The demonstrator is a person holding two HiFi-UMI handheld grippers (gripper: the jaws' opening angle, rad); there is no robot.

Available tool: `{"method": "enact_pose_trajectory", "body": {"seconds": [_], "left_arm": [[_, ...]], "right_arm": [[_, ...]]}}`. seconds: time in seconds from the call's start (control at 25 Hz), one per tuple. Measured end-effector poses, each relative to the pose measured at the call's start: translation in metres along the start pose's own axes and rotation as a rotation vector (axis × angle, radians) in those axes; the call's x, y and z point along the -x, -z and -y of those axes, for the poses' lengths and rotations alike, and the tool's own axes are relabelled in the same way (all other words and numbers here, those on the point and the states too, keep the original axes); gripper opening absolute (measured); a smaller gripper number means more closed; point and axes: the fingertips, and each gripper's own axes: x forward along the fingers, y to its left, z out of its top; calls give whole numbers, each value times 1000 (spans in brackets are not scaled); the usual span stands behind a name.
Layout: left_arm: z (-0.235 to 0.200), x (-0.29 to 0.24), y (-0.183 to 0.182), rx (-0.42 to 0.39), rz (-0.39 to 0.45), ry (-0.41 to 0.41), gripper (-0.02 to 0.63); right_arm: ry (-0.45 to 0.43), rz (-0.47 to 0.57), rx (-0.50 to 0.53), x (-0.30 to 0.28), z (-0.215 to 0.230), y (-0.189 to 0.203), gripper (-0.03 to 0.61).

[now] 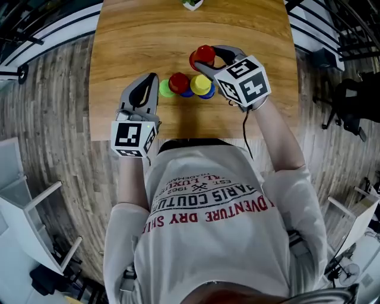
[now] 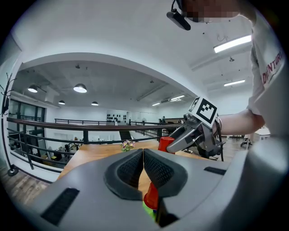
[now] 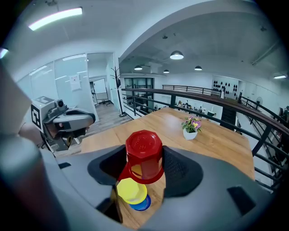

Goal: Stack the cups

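Observation:
My right gripper (image 1: 209,59) is shut on an upside-down red cup (image 1: 203,54) and holds it above the wooden table (image 1: 130,35); in the right gripper view this red cup (image 3: 144,155) fills the space between the jaws. Below it stand a yellow cup (image 1: 200,84) on a blue cup (image 1: 207,93), with another red cup (image 1: 179,82) and a green cup (image 1: 165,89) to their left. My left gripper (image 1: 148,83) hovers beside the green cup, its jaws closed with nothing between them.
A small white pot of flowers (image 1: 192,3) stands at the table's far edge. The near table edge (image 1: 178,138) runs just in front of the person's shirt. Railings and a wooden floor surround the table.

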Motion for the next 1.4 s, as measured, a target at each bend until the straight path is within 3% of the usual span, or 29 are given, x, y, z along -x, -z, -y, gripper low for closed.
{"method": "enact_pose_trajectory", "body": {"seconds": [0.44, 1.0, 1.4], "left_arm": [[4, 28, 5, -19, -26, 135, 17], [2, 32, 14, -12, -40, 160, 17], [5, 27, 6, -13, -19, 170, 17]], "right_arm": [[61, -37, -77, 13, -34, 22, 261], [89, -51, -77, 0, -42, 38, 262], [79, 20, -115, 14, -47, 33, 288]]}}
